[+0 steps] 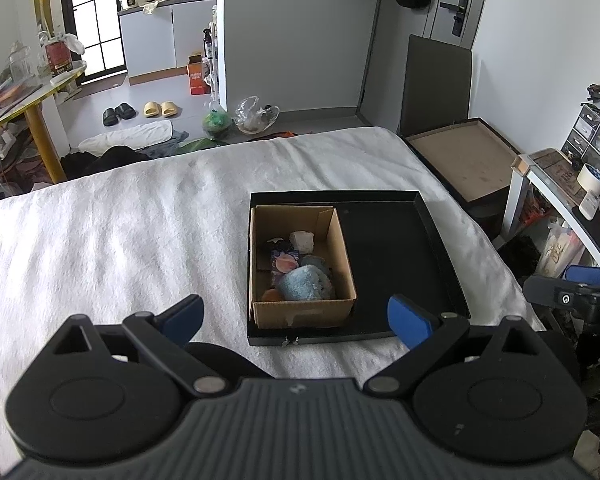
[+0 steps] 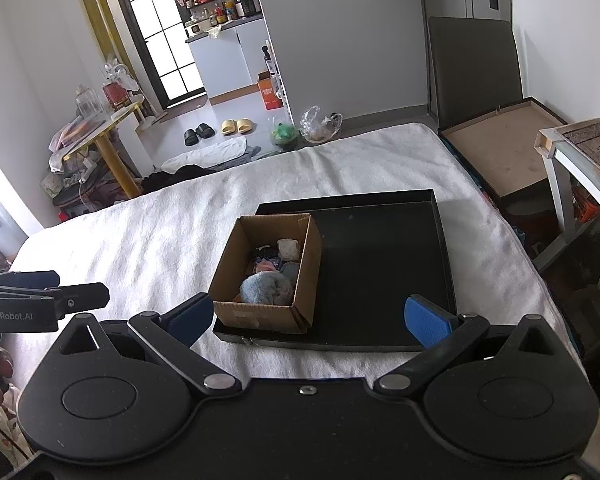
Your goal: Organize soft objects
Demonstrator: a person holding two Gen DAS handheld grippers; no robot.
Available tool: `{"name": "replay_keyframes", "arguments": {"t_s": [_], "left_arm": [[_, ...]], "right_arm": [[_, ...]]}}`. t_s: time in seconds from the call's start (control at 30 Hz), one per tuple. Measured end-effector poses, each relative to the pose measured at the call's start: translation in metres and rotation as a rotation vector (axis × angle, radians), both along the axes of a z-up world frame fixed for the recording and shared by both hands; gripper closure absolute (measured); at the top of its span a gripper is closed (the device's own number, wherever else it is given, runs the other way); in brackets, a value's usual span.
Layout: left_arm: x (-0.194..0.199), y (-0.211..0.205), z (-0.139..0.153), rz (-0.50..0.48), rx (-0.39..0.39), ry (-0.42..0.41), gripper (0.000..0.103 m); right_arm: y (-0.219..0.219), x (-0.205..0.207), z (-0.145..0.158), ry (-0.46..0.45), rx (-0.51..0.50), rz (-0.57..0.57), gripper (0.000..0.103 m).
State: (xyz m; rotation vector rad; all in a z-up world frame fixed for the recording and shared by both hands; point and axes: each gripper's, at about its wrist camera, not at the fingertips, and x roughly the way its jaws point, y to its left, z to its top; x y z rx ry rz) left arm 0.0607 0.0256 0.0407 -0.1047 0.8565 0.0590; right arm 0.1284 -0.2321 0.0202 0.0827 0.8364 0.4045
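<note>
An open cardboard box (image 1: pixel 342 256) (image 2: pixel 306 264) stands in the left part of a flat black tray (image 1: pixel 400 256) (image 2: pixel 380 264) on a white bedspread (image 1: pixel 120 240). Inside the box lie several soft items: a rolled light blue fluffy cloth (image 1: pixel 302 286) (image 2: pixel 266 286), a whitish lump (image 1: pixel 302 241) (image 2: pixel 288 249) and a pink-patterned piece (image 1: pixel 284 262). My left gripper (image 1: pixel 296 318) hovers open before the tray's near edge, nothing between its blue pads. My right gripper (image 2: pixel 310 318) is open too, just short of the box, and shows at the right edge of the left wrist view.
A second shallow box with a brown bottom (image 1: pixel 464 160) (image 2: pixel 504 152) sits off the bed's right side, beside a white shelf (image 1: pixel 540 184). Slippers (image 1: pixel 158 109), bags and clothes lie on the floor beyond the bed. A cluttered yellow-legged table (image 1: pixel 32 112) stands at left.
</note>
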Motion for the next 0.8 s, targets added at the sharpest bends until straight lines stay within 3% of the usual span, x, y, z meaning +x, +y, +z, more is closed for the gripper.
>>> {"name": "replay_keyframes", "arguments": {"t_s": [0.8], "left_arm": [[0.0001,0.0014,-0.0008,0.002,-0.003,0.003,0.005]], "right_arm": [[0.0023,-0.0013,-0.0006,0.006,-0.004,-0.001,0.0]]}}
